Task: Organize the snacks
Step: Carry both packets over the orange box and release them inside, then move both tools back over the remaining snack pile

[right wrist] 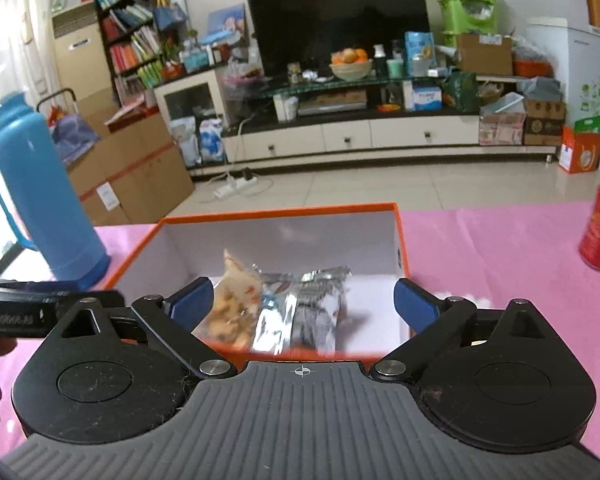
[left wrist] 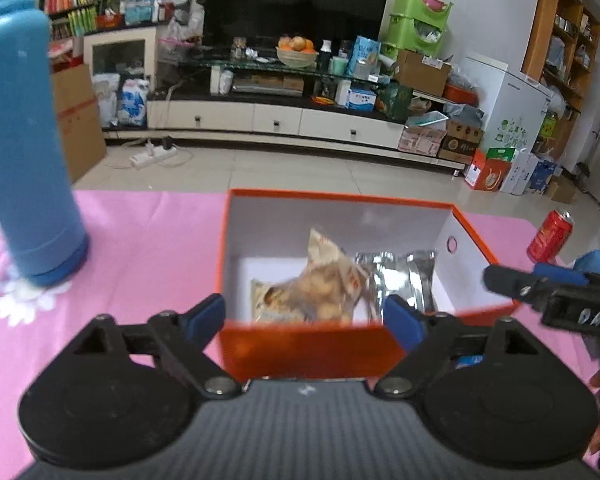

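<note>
Both sets of fingers stand wide apart with nothing between the pads. Left gripper [left wrist: 304, 314] hangs over the near wall of the box [left wrist: 312, 350], its fingers [left wrist: 204, 314] clear of the wrappers. Right gripper [right wrist: 304, 302] sits at the same near wall from the other side, fingers [right wrist: 414, 302] also empty.

Two snacks lie inside the box: a tan pack [left wrist: 320, 284] leaning toward the left side, and a silver pack [left wrist: 400, 276] touching it on its right. From the right wrist, the tan pack [right wrist: 236, 300] and silver pack [right wrist: 308, 304] overlap near the front wall.

Step, as I judge it: drop-off done, both hands free.

On the pink table [left wrist: 140, 240], only a blue flask [left wrist: 24, 152] and a red can [left wrist: 550, 236] show; no loose snack is visible. Next move likely calls for lifting clear of the box rim without snagging it, then hunting for any remaining snack out of view.
</note>
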